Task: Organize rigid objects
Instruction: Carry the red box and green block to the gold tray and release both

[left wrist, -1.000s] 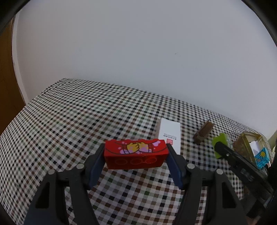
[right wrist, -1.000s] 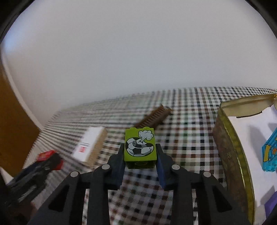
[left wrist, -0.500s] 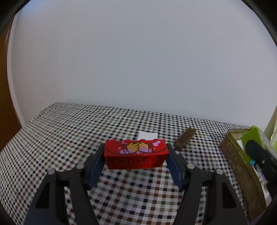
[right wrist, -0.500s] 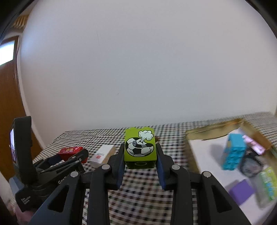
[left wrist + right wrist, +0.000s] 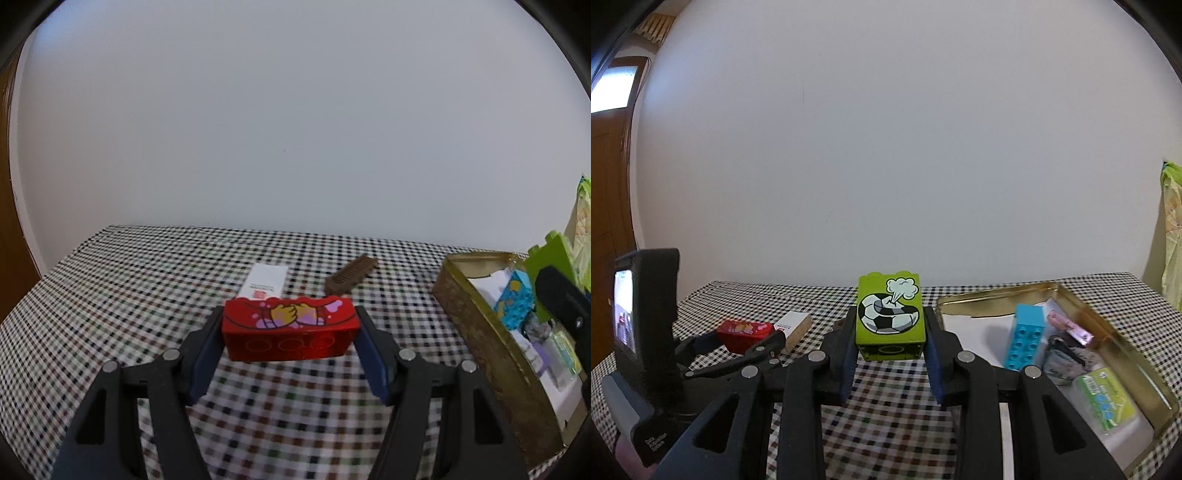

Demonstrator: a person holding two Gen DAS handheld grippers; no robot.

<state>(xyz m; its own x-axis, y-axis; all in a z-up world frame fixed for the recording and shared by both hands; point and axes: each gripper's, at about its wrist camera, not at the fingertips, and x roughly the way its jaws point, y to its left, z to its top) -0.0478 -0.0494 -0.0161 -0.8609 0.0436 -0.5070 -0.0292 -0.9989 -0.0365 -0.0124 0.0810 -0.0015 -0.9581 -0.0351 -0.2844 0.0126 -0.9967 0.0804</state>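
Two bricks are airborne above the checked table (image 5: 110,295): left gripper (image 5: 290,339) clamps the red brick (image 5: 290,334) by its ends, right gripper (image 5: 890,341) squeezes the green brick (image 5: 888,321) by its sides. Both look light, stiff and slick-faced. The gold tin (image 5: 1115,332) lies right; its near corner is cut off.

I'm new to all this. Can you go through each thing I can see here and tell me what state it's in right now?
Left claw: shut on the red block.
Red block: held above the checked cloth.
Right claw: shut on the green block.
Green block: held upright, football picture facing the camera.
Gold tin: open, no lid on it, partly filled.
Blue block: inside the tin, standing tilted.
White box: lying flat on the cloth.
Brown comb: lying on the cloth.
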